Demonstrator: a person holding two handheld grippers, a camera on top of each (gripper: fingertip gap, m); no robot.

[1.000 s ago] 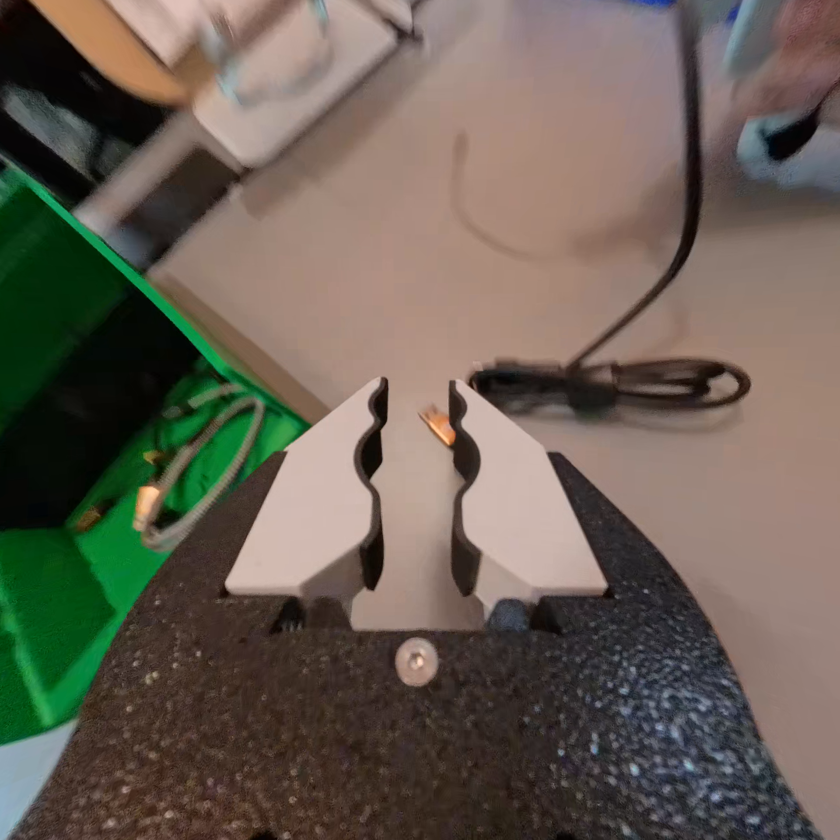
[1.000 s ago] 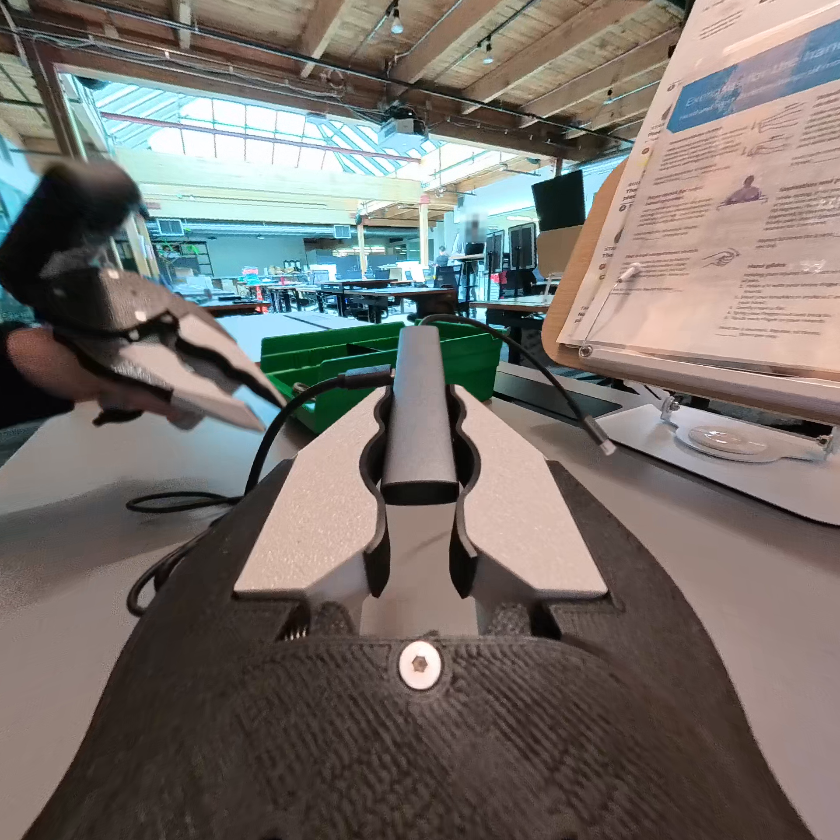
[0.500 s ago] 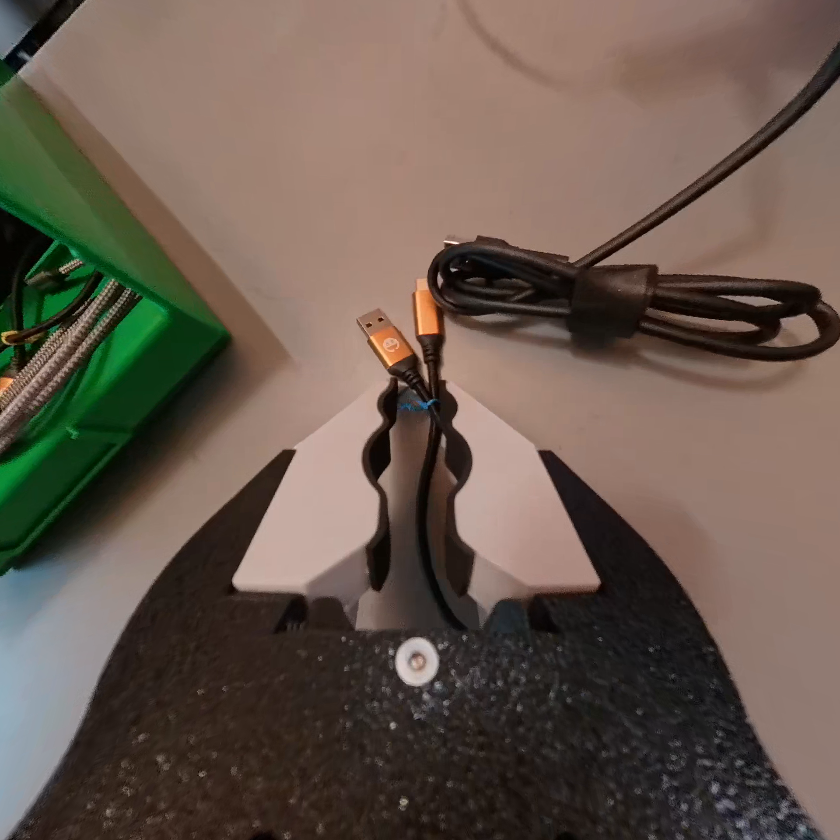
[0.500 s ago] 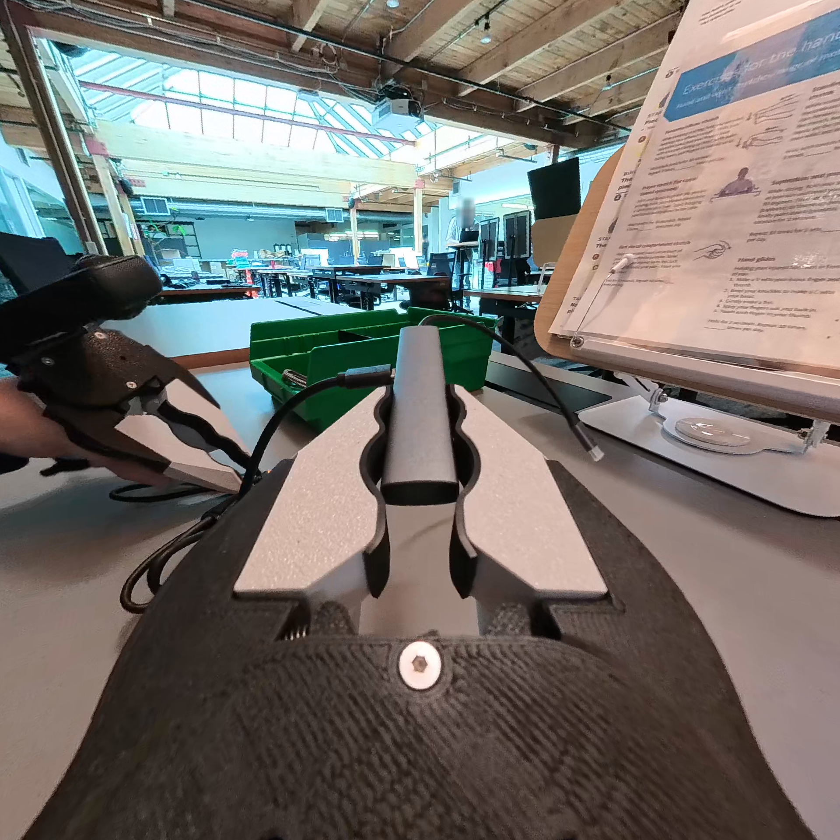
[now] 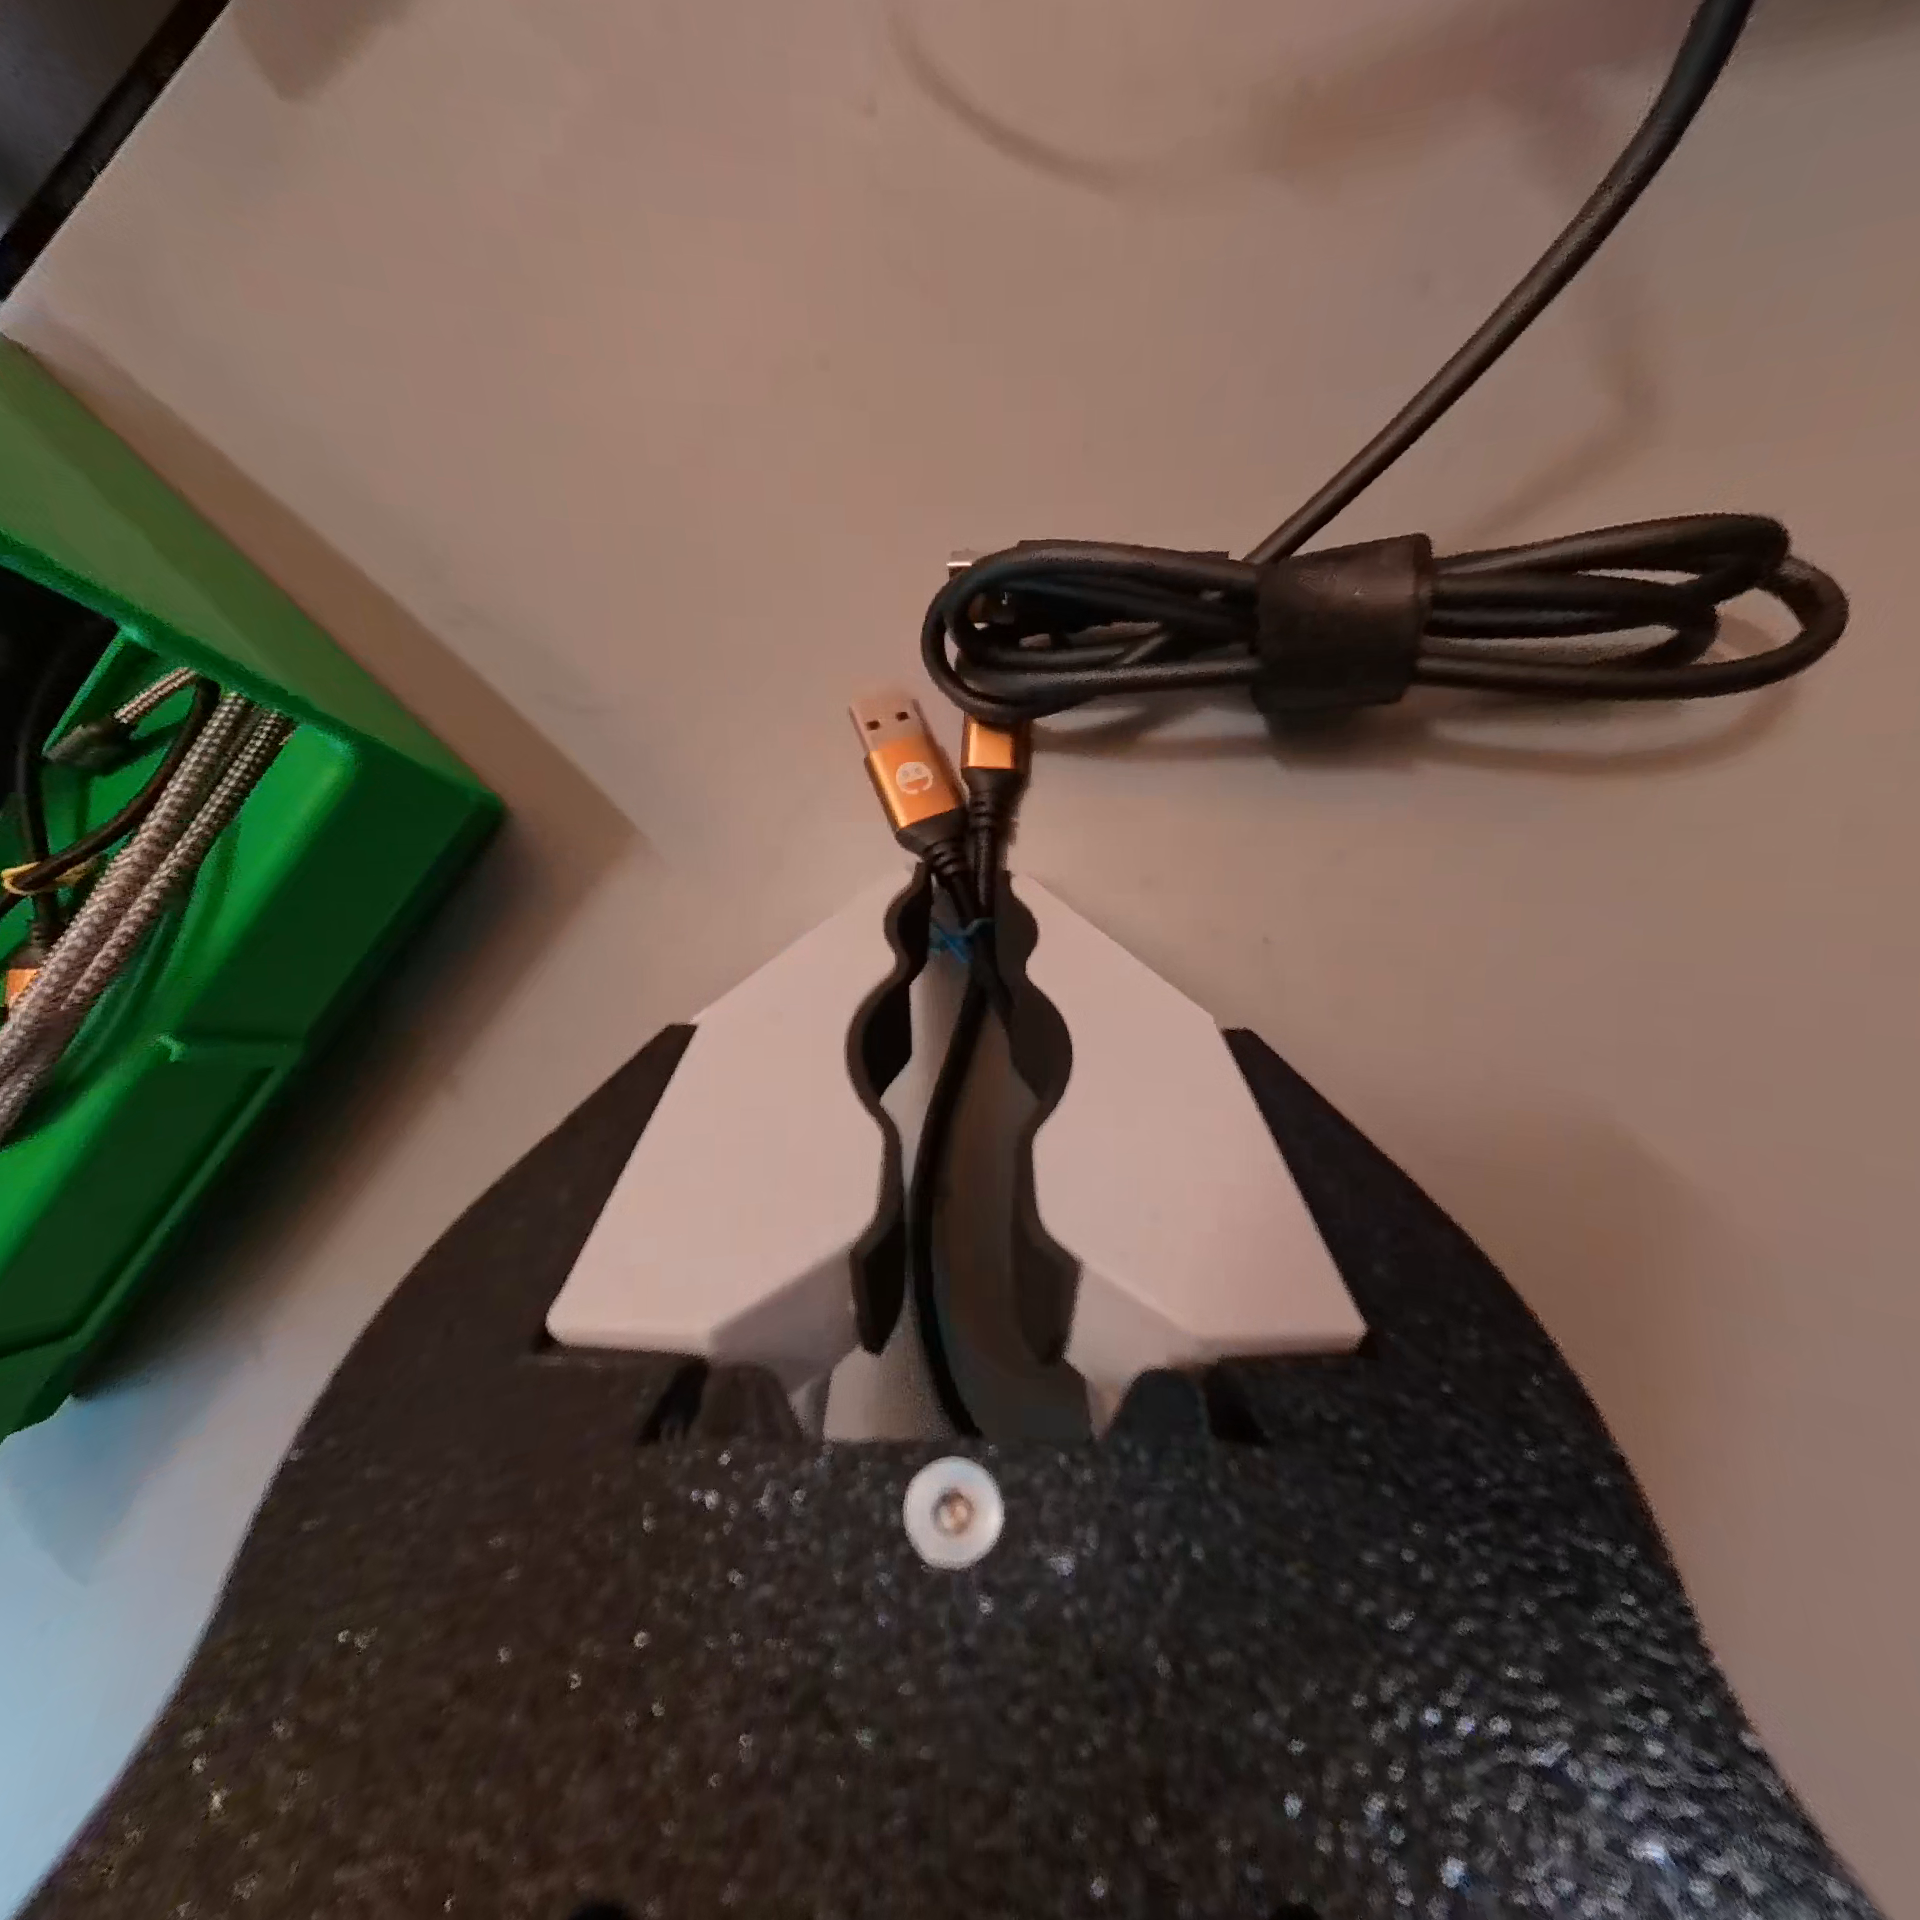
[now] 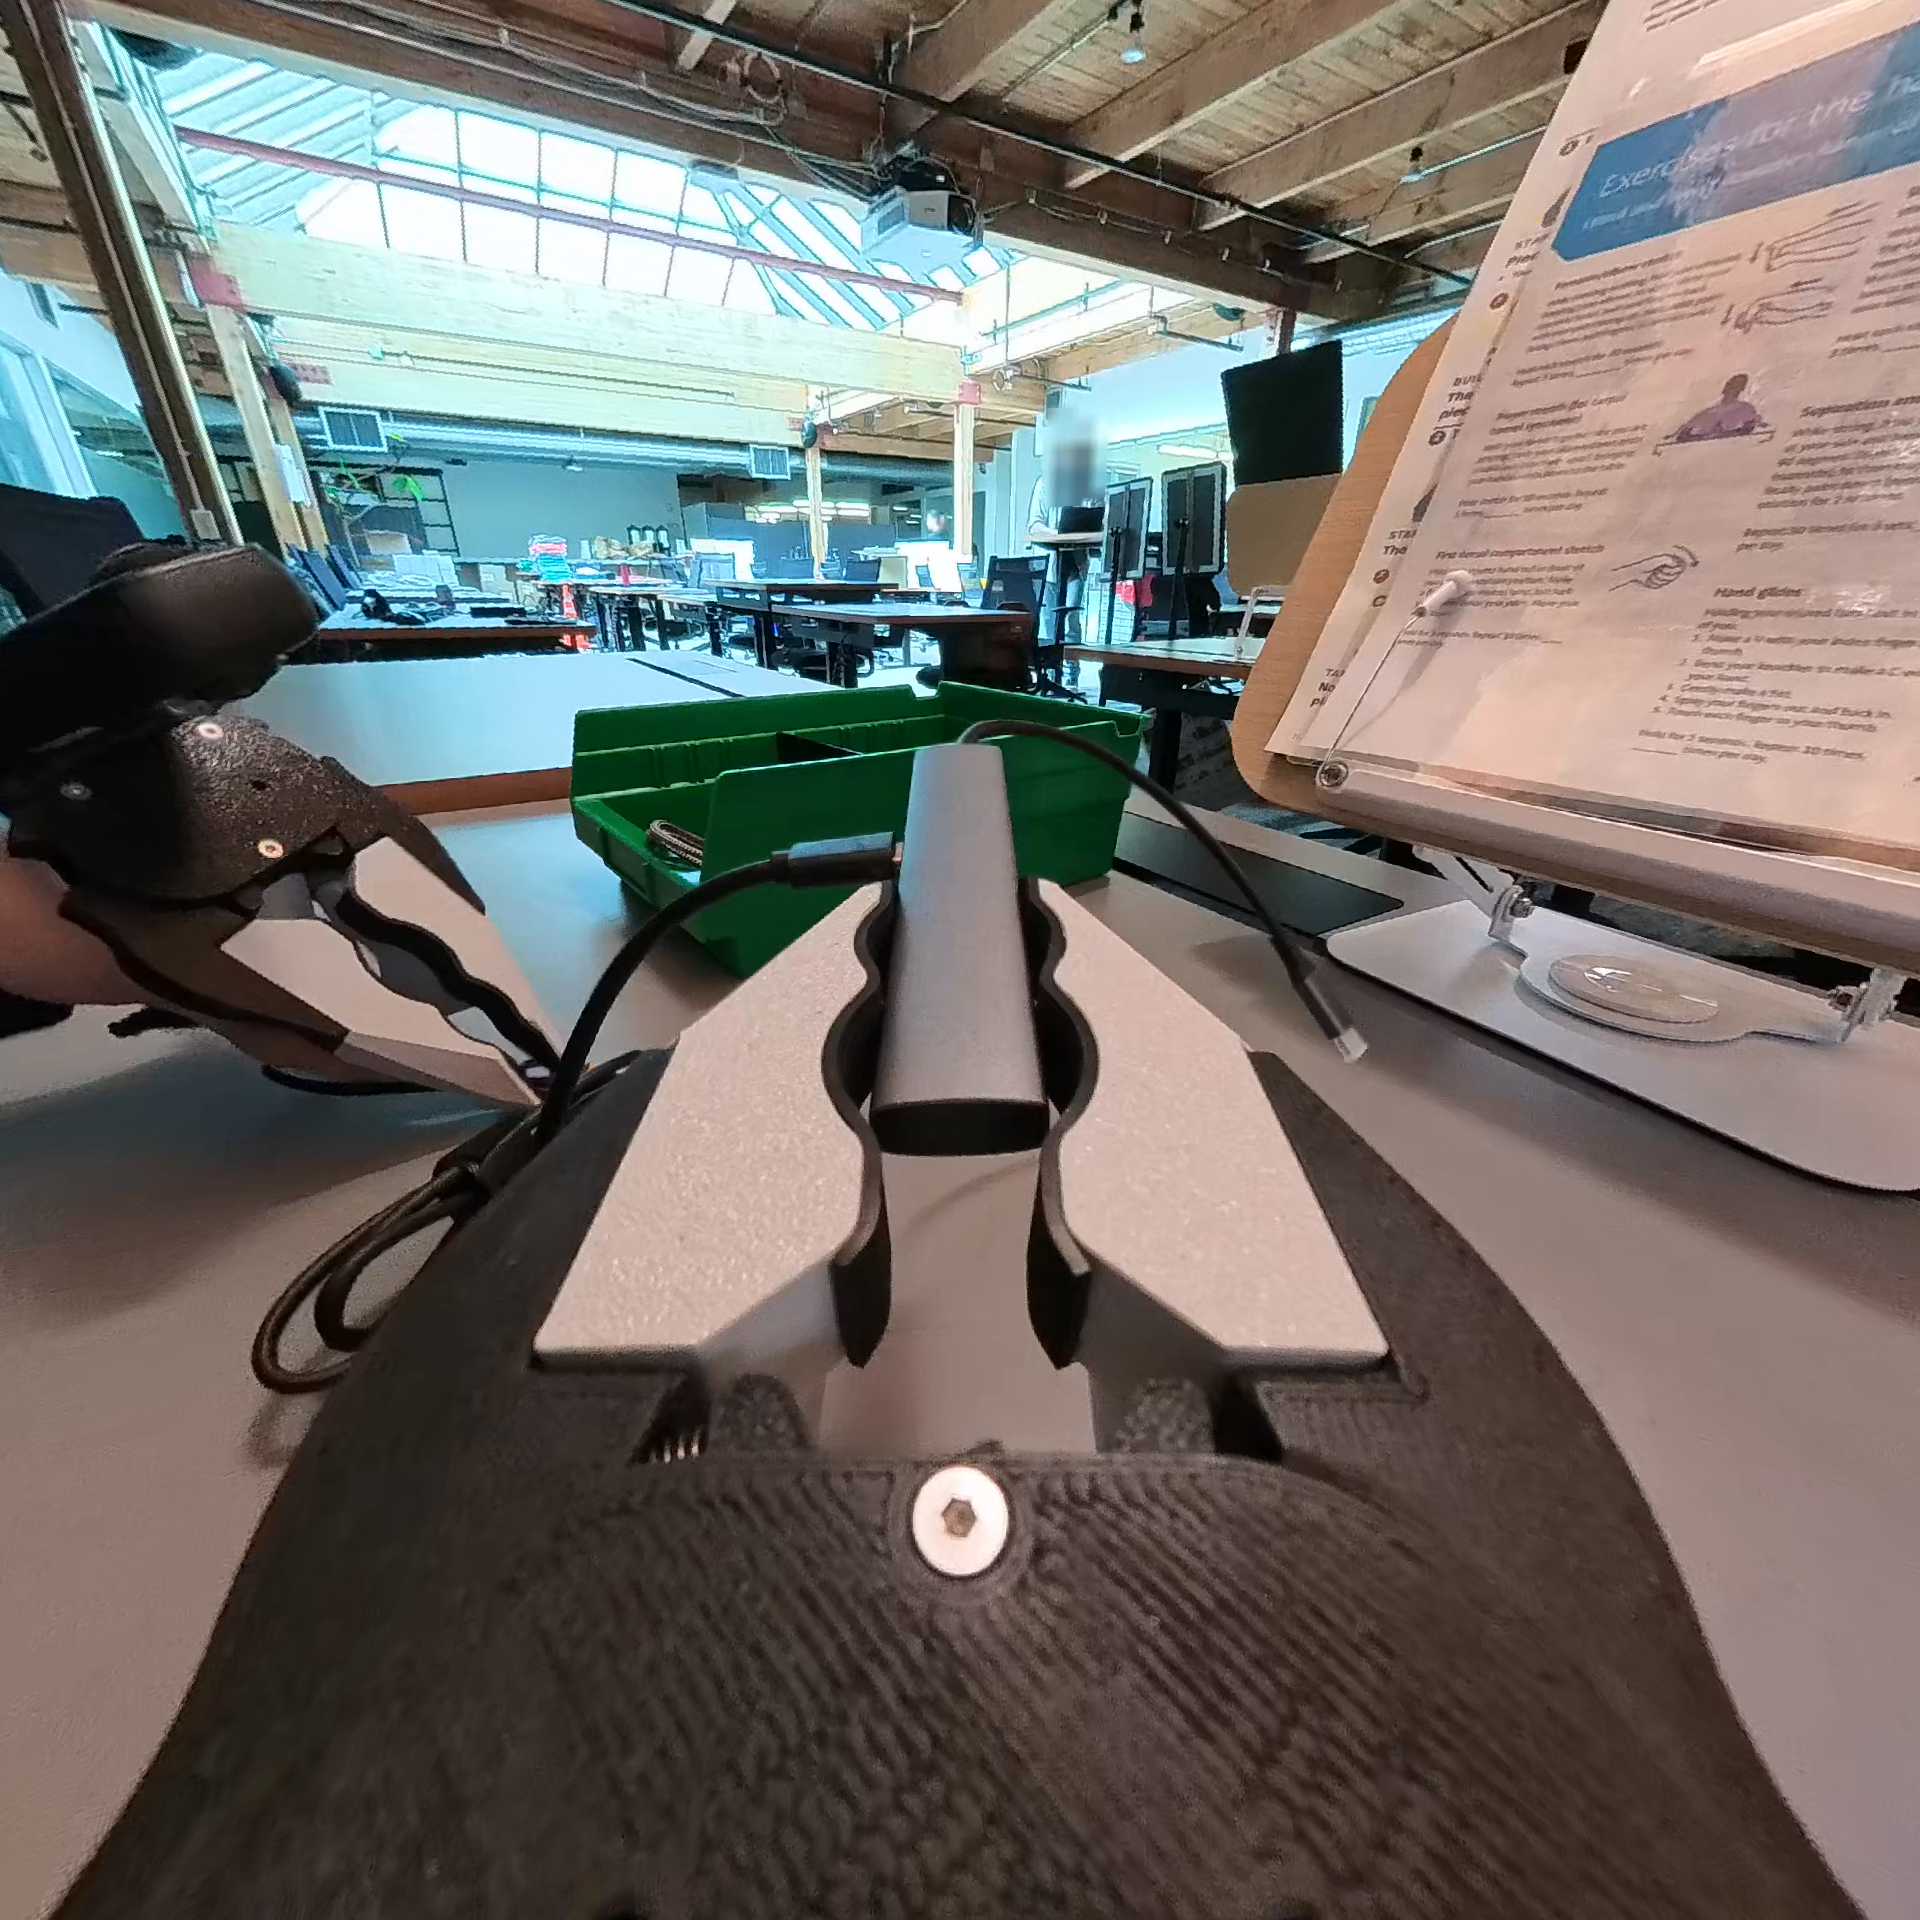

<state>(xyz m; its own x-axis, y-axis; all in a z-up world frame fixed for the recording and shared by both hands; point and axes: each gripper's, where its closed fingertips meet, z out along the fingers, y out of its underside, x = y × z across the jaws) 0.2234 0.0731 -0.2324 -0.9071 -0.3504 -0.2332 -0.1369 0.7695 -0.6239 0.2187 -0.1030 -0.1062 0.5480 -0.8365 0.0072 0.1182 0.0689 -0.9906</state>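
The left gripper (image 5: 961,914) is closed on a thin black cable (image 5: 940,1143) near its two orange plugs (image 5: 909,779), which jut straight ahead past its tips, just short of a strapped cable bundle (image 5: 1351,634) ahead-right on the tabletop (image 5: 727,364). The right gripper (image 6: 956,935) clamps a grey hub (image 6: 956,935) lengthwise, its long axis pointing forward; the left gripper lies to its left.

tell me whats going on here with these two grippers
A person holds a gripper in each hand over a grey table. The left gripper is shut on a black cable with orange plugs, beside a strapped black cable bundle and a green bin. The right gripper is shut on a grey hub with a black cable plugged into its side.
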